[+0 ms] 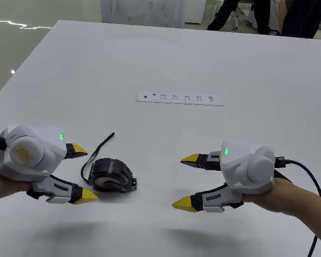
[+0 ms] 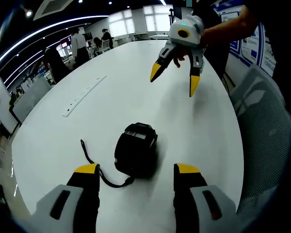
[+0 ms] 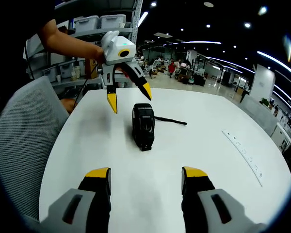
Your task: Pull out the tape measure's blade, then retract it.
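A black tape measure [image 1: 112, 175] with a black wrist strap [image 1: 97, 150] lies on the white table [image 1: 166, 64], blade not drawn out. My left gripper [image 1: 81, 172] sits just left of it, open, its yellow fingertips [image 1: 87, 196] flanking the near end of the case without touching. In the left gripper view the tape measure [image 2: 136, 149] lies just ahead of the open jaws. My right gripper [image 1: 187, 181] hovers open well to the right, aimed at the case. From the right gripper view the tape measure [image 3: 143, 125] stands a hand's width ahead, the left gripper [image 3: 128, 95] behind it.
A white power strip [image 1: 180, 98] lies flat farther back on the table. A black cable [image 1: 305, 176] trails from the right gripper. A grey mesh chair [image 3: 19, 145] stands beside the table. People stand beyond the far edge.
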Demonstrator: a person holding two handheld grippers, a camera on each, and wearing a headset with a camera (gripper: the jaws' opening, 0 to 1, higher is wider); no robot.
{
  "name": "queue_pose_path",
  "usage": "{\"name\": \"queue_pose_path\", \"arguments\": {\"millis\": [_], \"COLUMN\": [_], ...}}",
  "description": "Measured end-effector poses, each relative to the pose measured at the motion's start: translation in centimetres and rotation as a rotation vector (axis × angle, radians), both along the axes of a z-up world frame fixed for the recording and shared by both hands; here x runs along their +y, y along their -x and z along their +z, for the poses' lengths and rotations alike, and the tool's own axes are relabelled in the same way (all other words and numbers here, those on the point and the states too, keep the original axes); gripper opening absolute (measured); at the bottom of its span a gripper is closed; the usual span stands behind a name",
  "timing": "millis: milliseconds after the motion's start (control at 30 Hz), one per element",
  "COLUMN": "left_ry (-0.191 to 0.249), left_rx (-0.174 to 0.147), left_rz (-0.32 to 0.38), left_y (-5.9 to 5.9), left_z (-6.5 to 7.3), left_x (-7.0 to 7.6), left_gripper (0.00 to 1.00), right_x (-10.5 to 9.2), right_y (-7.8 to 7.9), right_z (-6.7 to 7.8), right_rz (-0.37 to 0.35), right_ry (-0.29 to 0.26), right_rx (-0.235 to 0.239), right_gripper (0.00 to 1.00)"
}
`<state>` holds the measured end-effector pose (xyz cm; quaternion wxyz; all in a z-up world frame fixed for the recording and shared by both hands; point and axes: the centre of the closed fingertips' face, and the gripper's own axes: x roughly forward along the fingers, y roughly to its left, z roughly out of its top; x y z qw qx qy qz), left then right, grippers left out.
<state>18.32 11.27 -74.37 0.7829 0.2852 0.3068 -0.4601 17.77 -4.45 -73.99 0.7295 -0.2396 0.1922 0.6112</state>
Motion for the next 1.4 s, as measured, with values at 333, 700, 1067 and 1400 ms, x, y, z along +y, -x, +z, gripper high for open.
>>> {"name": "queue_pose_path", "arguments": {"millis": [333, 700, 1067, 1400], "left_ry": [-0.006, -0.033, -0.066, -0.098], "left_rx": [-0.001, 0.005, 0.028, 0.054], "left_rz": [-0.029, -0.074, -0.125, -0.154], "left_y": [-0.9, -1.2, -1.3, -1.4], "left_z": [0.1, -0.3, -1.1, -1.9], "left_x": [-0.8, -1.3, -1.5, -1.6], "left_gripper": [0.55, 0.47, 0.42, 0.41], "right_x": [0.9, 1.7, 3.2, 4.4], "right_y": [-0.8, -1.5, -1.8, -2.2], "right_z": [-0.6, -1.6, -2.5, -3.2], "right_rz": [0.009, 0.026, 0.052, 0.065], "right_ry": [0.013, 0.031, 0.035, 0.049], "right_rx": [0.002, 0.005, 0.014, 0.019], "right_gripper": [0.53, 0.49, 0.45, 0.39]}}
